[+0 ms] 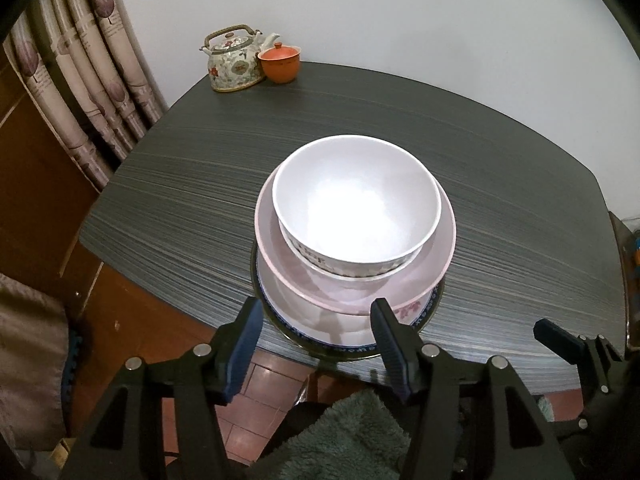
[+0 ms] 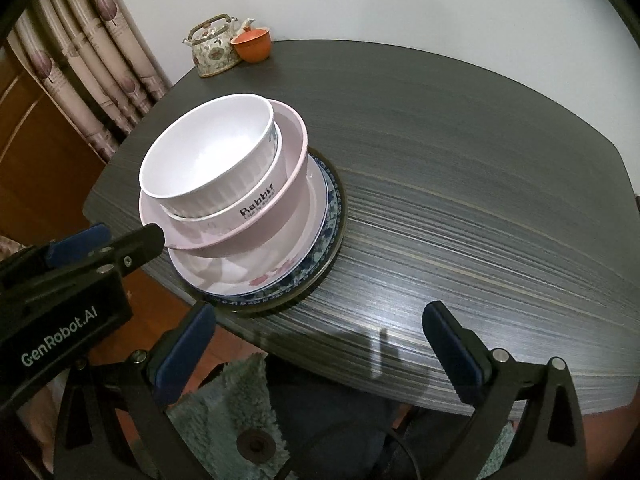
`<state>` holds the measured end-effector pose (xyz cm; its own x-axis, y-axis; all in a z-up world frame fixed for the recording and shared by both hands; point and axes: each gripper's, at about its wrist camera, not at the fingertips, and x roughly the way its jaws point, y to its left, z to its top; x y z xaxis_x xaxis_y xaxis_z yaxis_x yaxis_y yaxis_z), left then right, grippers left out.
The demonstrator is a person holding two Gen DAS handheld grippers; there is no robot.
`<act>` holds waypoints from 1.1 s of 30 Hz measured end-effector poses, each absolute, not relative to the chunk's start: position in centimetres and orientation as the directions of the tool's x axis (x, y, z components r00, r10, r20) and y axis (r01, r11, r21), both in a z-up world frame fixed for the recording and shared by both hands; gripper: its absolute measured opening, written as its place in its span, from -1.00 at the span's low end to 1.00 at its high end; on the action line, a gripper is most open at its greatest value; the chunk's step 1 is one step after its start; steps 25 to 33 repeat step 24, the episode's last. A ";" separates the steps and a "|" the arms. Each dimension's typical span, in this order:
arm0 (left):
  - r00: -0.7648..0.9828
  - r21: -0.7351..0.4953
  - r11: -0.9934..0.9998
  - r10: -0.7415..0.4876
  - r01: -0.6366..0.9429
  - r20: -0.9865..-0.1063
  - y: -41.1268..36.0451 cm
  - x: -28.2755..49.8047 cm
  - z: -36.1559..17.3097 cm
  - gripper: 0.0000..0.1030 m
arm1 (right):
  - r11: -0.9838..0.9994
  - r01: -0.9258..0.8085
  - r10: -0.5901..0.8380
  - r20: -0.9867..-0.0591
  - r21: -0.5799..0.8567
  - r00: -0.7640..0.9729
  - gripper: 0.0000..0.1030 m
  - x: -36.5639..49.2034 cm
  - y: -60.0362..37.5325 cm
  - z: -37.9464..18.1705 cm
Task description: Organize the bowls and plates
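Observation:
A stack of dishes stands near the front edge of the dark table [image 1: 500, 200]. On top is a white bowl [image 1: 356, 204] [image 2: 208, 156], nested in a second white bowl marked "Rabbit" [image 2: 256, 208]. Both sit in a pink bowl [image 1: 440, 248] [image 2: 292, 200]. Beneath lie a white plate with pink flowers [image 1: 408, 312] [image 2: 264, 276] and a blue-patterned plate [image 2: 334, 208]. My left gripper [image 1: 317, 308] [image 2: 128, 236] hovers open at the stack's near rim, gripping nothing. My right gripper [image 2: 318, 316] is wide open over bare table to the right of the stack; one of its fingers [image 1: 556, 334] shows in the left wrist view.
A flowered teapot [image 1: 234, 60] [image 2: 212, 48] and an orange lidded cup [image 1: 280, 62] [image 2: 252, 46] stand at the table's far left corner by the wall. Curtains [image 1: 88, 80] hang to the left. A green fluffy cloth [image 1: 348, 440] lies below the front edge.

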<state>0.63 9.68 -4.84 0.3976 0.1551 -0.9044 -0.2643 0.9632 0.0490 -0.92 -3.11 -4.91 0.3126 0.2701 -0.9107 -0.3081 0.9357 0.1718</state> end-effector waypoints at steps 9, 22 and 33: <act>0.404 0.042 0.965 0.147 -0.257 -0.903 9.6 0.4 -4.9 0.11 | 0.937 -0.301 0.272 -0.914 0.179 0.302 0.99 -1.1 -3.3 -5.2; 0.405 0.024 0.967 0.130 -0.255 -0.905 10.1 0.7 -5.3 0.11 | 0.936 -0.308 0.266 -0.918 0.173 0.294 0.99 -1.4 -2.8 -5.4; 0.401 0.022 0.967 0.126 -0.254 -0.907 10.0 0.6 -5.3 0.11 | 0.935 -0.310 0.266 -0.918 0.171 0.295 0.99 -1.5 -2.7 -5.4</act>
